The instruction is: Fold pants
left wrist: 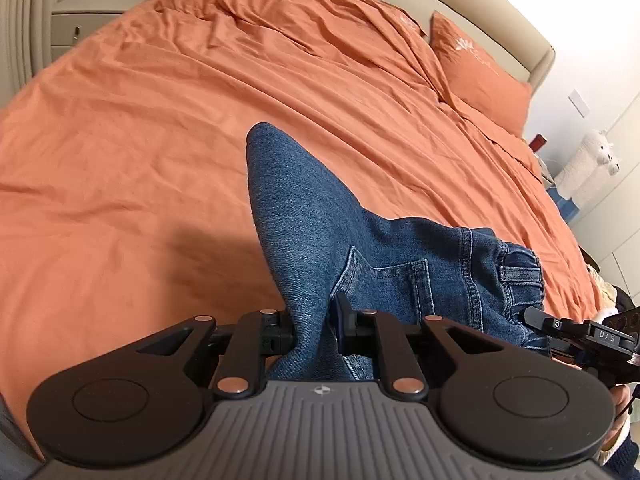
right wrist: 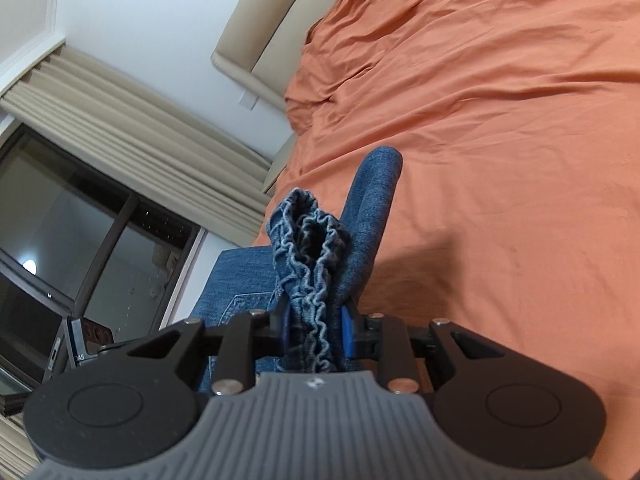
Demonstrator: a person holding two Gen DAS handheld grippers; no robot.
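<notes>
You are holding the blue denim pants (left wrist: 320, 216) up over a bed, one gripper on each side.

Your left gripper (left wrist: 314, 332) is pinching a fold of denim in nearly closed jaws; your right gripper (right wrist: 314, 334) is clamping the gathered elastic waistband (right wrist: 312, 248). A wrinkled orange sheet (left wrist: 140, 140) is covering the bed, with a matching pillow (left wrist: 480, 68) at two o'clock, a beige headboard (right wrist: 272, 20) behind, and curtains (right wrist: 132, 120) over a dark window (right wrist: 80, 220) at nine o'clock.

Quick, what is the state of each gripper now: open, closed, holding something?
Left gripper: closed on the denim of the pants.
Right gripper: closed on the gathered elastic waistband of the pants.
</notes>
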